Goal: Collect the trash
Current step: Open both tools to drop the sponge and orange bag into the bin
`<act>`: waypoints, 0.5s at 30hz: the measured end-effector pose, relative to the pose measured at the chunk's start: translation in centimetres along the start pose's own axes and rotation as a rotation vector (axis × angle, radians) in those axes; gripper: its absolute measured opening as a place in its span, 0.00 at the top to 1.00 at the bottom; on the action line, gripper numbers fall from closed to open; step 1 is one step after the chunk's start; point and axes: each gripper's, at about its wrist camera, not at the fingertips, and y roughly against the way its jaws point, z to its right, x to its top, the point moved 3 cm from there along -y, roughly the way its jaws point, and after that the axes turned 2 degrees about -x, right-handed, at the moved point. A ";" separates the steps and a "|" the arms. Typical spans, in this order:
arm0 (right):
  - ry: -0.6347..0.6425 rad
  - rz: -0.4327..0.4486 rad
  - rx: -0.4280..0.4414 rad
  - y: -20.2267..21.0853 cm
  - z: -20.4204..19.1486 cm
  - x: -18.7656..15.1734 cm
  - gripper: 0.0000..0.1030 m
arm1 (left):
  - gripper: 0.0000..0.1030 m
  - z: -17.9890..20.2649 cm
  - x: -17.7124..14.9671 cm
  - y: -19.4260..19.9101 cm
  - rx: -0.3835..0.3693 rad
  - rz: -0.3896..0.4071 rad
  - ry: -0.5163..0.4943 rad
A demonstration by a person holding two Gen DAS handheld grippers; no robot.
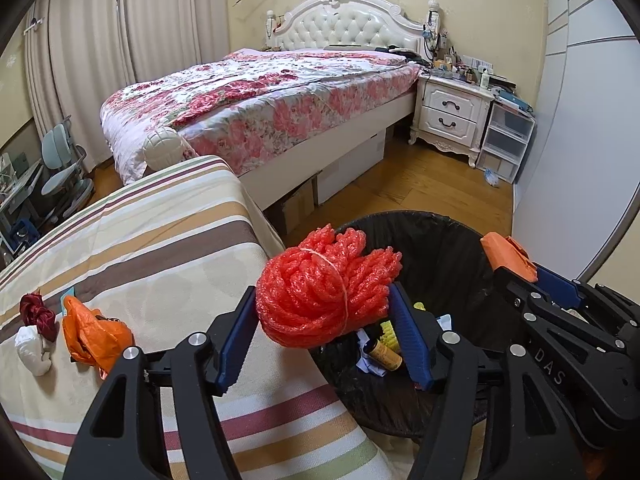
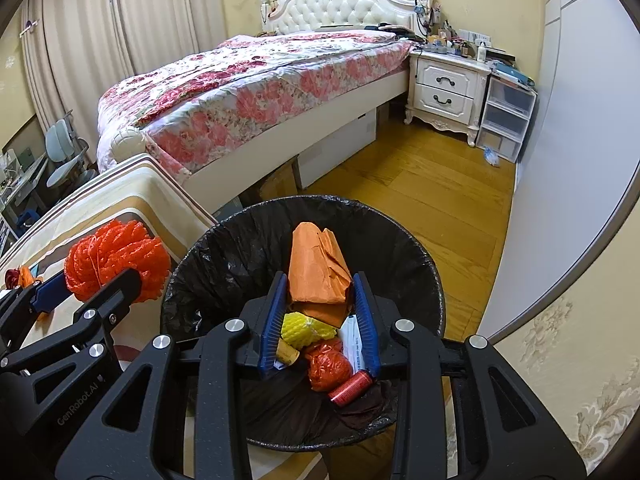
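While I look along my left gripper (image 1: 326, 322), its blue pads hold a red foam net bundle (image 1: 320, 292) at the near rim of the black-lined trash bin (image 1: 440, 240), beside the striped cloth (image 1: 160, 248), where an orange plastic bag (image 1: 94, 334) lies.

From the right wrist, my right gripper (image 2: 320, 312) pinches an orange paper packet (image 2: 318, 268) over the bin's open mouth, above a yellow foam net (image 2: 306, 330) and a red roll (image 2: 352, 388) inside.

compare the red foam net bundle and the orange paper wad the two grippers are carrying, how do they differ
The red foam net bundle is bulky, knobbly mesh tied with string; the orange paper wad is slimmer, smooth and creased. The bundle sits at the bin's rim beside the striped cloth; the wad hangs over the bin's middle. Both sit between blue pads.
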 end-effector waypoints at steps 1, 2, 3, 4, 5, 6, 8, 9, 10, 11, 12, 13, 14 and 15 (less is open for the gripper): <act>-0.001 0.001 -0.001 0.0 0.1 0.0 0.66 | 0.31 0.0 0.1 0.0 0.000 0.001 -0.002; -0.003 0.001 -0.003 0.0 0.2 0.0 0.64 | 0.30 -0.1 0.1 0.0 -0.001 0.002 -0.003; -0.005 0.003 -0.004 0.0 0.2 0.0 0.60 | 0.30 -0.2 0.1 0.0 0.001 0.005 -0.001; -0.006 0.006 -0.007 0.1 0.3 0.0 0.60 | 0.29 -0.2 0.1 0.0 0.002 0.005 0.000; -0.007 0.006 -0.009 0.1 0.3 0.0 0.60 | 0.29 -0.2 0.1 0.1 0.001 0.004 0.002; -0.008 0.005 -0.010 0.2 0.4 0.0 0.60 | 0.28 -0.3 0.1 0.1 0.001 0.005 0.004; -0.012 0.006 -0.012 0.3 0.5 0.0 0.60 | 0.28 -0.4 0.1 0.3 0.002 0.009 0.005; -0.012 0.007 -0.013 0.4 0.5 -0.1 0.60 | 0.28 -0.5 0.1 0.5 0.006 0.015 0.003; -0.013 0.009 -0.014 0.6 0.5 -0.1 0.60 | 0.28 -0.6 0.1 0.7 0.010 0.020 0.000; -0.013 0.010 -0.014 0.7 0.5 -0.2 0.59 | 0.28 -0.7 0.1 0.9 0.015 0.025 -0.002; -0.013 0.011 -0.014 0.8 0.4 -0.2 0.58 | 0.28 -0.8 0.1 1.1 0.021 0.029 -0.003; -0.013 0.010 -0.013 0.9 0.4 -0.2 0.58 | 0.28 -1.0 0.0 1.4 0.024 0.031 -0.001; -0.013 0.010 -0.012 1.1 0.3 -0.2 0.58 | 0.28 -1.3 -0.1 1.6 0.026 0.032 0.002; -0.013 0.010 -0.010 1.3 0.2 -0.3 0.57 | 0.28 -1.6 -0.2 2.0 0.028 0.032 0.007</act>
